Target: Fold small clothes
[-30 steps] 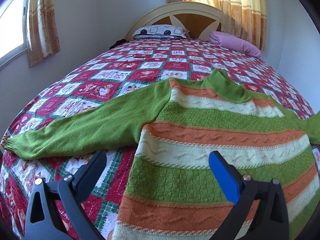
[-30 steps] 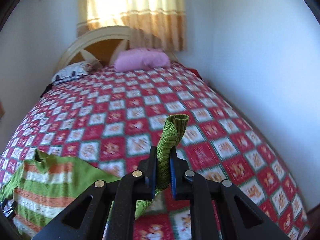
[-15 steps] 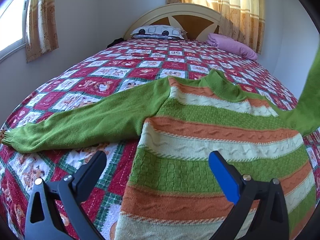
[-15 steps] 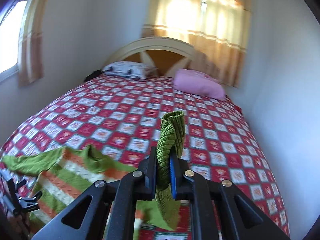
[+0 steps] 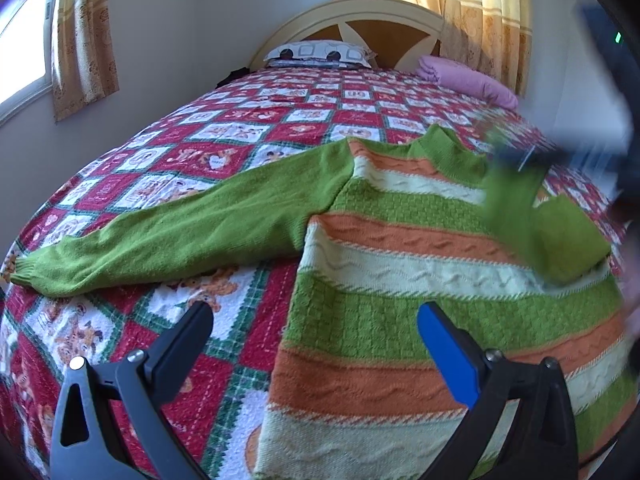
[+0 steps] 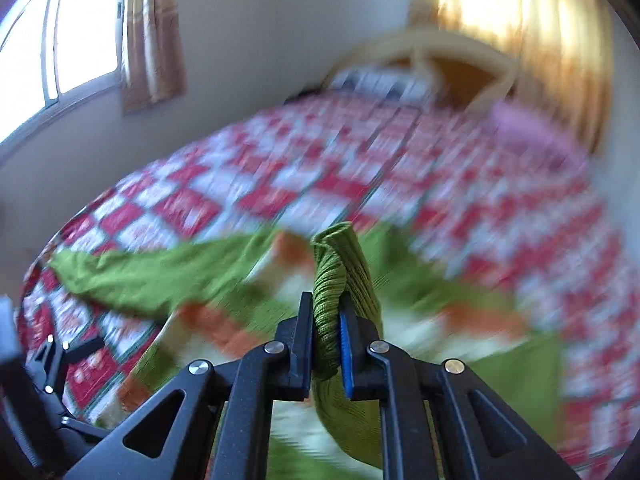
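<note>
i'm seeing my left gripper (image 5: 312,344) hanging wide open and empty over the chunky striped knit sweater (image 5: 420,280) lying flat on the quilted checked bedspread (image 5: 224,148), while my right gripper (image 6: 326,344), jaws just loosening, is pinching its ribbed green cuff (image 6: 334,276).

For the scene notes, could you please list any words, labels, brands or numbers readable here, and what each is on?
None can be read.
Bedspread: cartoon squares only; any lettering too small to tell.
Sweater: plain stripes, no label showing.
Pillow: pattern only.
Right wrist view: blurred.
</note>
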A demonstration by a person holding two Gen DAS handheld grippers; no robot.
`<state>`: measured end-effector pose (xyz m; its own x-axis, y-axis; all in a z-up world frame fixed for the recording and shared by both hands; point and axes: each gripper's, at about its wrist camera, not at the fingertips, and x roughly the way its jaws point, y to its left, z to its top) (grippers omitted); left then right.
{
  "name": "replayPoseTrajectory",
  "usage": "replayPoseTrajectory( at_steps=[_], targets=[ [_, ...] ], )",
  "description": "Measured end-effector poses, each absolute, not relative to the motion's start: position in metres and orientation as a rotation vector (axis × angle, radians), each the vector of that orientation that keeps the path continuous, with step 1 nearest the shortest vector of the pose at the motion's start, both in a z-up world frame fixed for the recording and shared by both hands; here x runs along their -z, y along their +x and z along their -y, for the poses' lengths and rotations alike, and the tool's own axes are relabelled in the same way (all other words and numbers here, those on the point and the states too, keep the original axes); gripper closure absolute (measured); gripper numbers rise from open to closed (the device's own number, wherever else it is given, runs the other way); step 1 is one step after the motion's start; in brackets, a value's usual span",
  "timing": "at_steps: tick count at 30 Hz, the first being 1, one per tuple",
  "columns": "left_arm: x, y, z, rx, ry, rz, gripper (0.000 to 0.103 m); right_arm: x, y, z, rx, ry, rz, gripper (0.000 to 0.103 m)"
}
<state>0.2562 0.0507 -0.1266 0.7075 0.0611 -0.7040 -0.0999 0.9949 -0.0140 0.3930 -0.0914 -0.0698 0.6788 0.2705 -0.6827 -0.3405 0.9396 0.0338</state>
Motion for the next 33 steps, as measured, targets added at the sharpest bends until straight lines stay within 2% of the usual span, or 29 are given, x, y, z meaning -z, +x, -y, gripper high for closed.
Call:
replayPoseTrajectory(
  at_steps=[1,3,9,16,18,19,21,23,24,25,26,33],
  targets=[
    [0.124,0.255,-0.051,-0.086,-0.029,-0.782,0.0,0.089,0.397,0.089,-0.37,-0.078,-0.817,0.067],
    [0.118,0.254,-0.051,-0.086,0.01,-0.777,0.0,0.108,0.389,0.096,-0.378,-0.059,-0.858,0.053],
    [0.104,0.273,-0.045,0.005,-0.048,-0.817,0.0,0.098,0.328,0.18,-0.295,-0.081,-0.82,0.047],
    [0.104,0.308,0.004,0.085,-0.028,-0.847,0.001,0.096,0.278,0.271,-0.142,-0.041,-0.811,0.046],
    [0.117,0.32,0.014,0.061,0.012,-0.874,0.014,0.101,0.267,0.284,-0.128,-0.04,-0.812,0.046],
    [0.122,0.324,0.015,0.063,0.013,-0.889,0.017,0.102,0.265,0.288,-0.125,-0.038,-0.811,0.046],
    [0.138,0.335,0.018,0.053,0.014,-0.942,0.046,0.107,0.261,0.301,-0.1,-0.029,-0.808,0.046],
    [0.144,0.339,0.019,0.075,-0.01,-0.961,0.06,0.112,0.257,0.309,-0.094,-0.01,-0.807,0.046],
    [0.142,0.338,0.02,0.076,-0.013,-0.944,0.078,0.116,0.258,0.313,-0.091,0.005,-0.809,0.046],
    [0.14,0.338,0.023,0.117,-0.013,-0.935,0.087,0.118,0.258,0.315,-0.083,0.012,-0.81,0.046],
    [0.137,0.337,0.026,0.135,0.003,-0.935,0.09,0.12,0.26,0.316,-0.075,0.014,-0.81,0.046],
    [0.097,0.336,0.013,0.099,0.004,-0.816,0.091,0.121,0.3,0.323,-0.011,0.044,-0.795,0.046]
  ],
)
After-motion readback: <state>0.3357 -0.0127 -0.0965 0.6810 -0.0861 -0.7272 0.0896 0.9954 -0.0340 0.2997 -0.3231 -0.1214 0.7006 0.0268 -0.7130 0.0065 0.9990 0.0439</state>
